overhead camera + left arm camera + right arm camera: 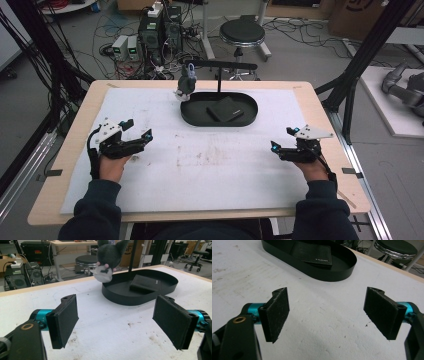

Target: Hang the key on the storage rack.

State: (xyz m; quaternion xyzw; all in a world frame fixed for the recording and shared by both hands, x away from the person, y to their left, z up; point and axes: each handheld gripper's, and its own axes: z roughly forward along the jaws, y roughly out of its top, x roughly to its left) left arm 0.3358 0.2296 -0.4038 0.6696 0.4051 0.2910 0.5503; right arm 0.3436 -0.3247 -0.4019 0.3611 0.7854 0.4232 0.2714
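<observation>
Left gripper [115, 322]: jaws wide, nothing between | right gripper [325, 315]: jaws wide, nothing between | wallet [225, 110]: flat in black tray [192, 116], ahead of both grippers, lying between their lines | plush toy [186, 83]: hangs at tray's left end, nearer left gripper.

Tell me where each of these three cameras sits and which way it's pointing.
High view: above the person's side, looking forward and down at the table; forearms and both grippers show.
Left gripper view: rides the left gripper, facing the plush toy and black tray; open fingers show.
Right gripper view: rides the right gripper, facing the tray; open fingers show.
All three share the tray and wallet.
</observation>
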